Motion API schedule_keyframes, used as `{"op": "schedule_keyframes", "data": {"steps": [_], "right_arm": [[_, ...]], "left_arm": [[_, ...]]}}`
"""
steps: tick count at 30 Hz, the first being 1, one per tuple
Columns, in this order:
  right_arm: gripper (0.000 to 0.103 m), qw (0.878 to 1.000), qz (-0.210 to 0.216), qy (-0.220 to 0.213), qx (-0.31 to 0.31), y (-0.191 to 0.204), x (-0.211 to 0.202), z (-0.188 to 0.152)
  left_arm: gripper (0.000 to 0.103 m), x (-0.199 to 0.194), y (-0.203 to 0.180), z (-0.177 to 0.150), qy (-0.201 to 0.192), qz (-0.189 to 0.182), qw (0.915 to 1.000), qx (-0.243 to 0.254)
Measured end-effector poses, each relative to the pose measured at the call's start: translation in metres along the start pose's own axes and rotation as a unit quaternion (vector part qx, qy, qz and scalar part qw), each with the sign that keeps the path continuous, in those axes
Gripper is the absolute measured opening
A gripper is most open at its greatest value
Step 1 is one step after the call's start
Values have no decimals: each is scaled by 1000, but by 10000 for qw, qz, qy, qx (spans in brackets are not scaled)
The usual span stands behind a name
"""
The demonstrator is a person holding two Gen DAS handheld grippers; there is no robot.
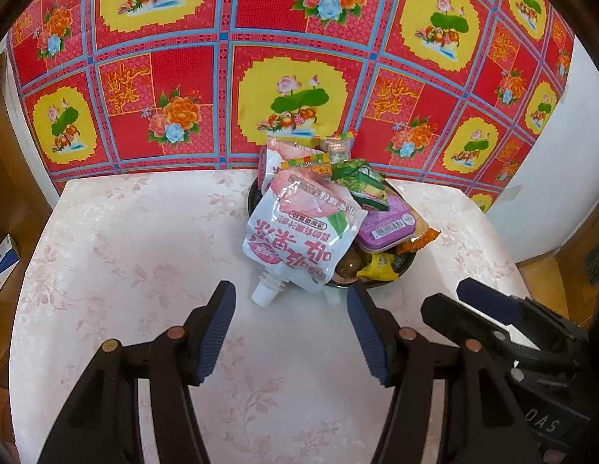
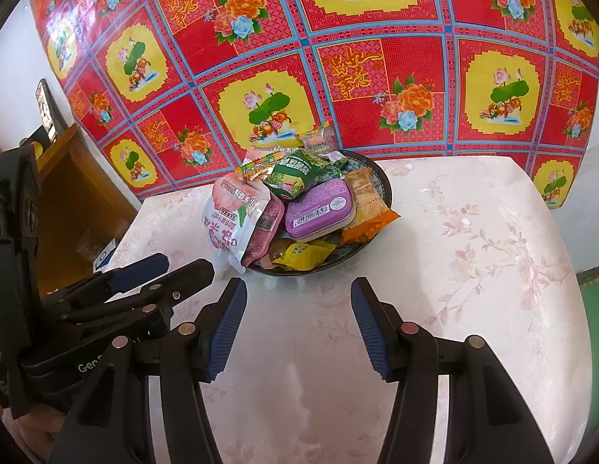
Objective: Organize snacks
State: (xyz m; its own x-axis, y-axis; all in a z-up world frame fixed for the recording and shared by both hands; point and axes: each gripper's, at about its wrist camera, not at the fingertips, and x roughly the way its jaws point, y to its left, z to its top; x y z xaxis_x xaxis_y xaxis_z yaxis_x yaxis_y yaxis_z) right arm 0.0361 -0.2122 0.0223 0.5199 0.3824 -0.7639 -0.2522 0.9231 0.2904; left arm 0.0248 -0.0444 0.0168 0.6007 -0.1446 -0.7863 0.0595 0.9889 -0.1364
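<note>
White-and-pink spouted pouch (image 1: pixel 299 232) leans over the near-left rim of the dark bowl (image 2: pixel 380 178), long axis running toward us, cap down on the pale floral tabletop (image 1: pixel 125 251). We see both grippers spread and empty: left gripper (image 1: pixel 291 332), right gripper (image 2: pixel 298 323), ribbed blue pads (image 1: pixel 216 332) facing inward. Our left view shows the pouch's cap; our right view hides it but shows a wooden shelf (image 2: pixel 79 193). Piled in the bowl: a rounded purple tin (image 2: pixel 319 208), crinkly green packet (image 2: pixel 299 176), yellow wrapper (image 2: pixel 303 255). Glossy red patterned cloth (image 1: pixel 299 19) hangs behind.
</note>
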Motion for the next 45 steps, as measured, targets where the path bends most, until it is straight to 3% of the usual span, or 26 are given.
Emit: {"op": "schedule_keyframes", "data": {"steps": [45], "right_arm": [[58, 10000, 27, 20, 49, 0, 0, -3]], "left_arm": [[63, -1, -1, 0, -18, 118, 9999, 31]]}}
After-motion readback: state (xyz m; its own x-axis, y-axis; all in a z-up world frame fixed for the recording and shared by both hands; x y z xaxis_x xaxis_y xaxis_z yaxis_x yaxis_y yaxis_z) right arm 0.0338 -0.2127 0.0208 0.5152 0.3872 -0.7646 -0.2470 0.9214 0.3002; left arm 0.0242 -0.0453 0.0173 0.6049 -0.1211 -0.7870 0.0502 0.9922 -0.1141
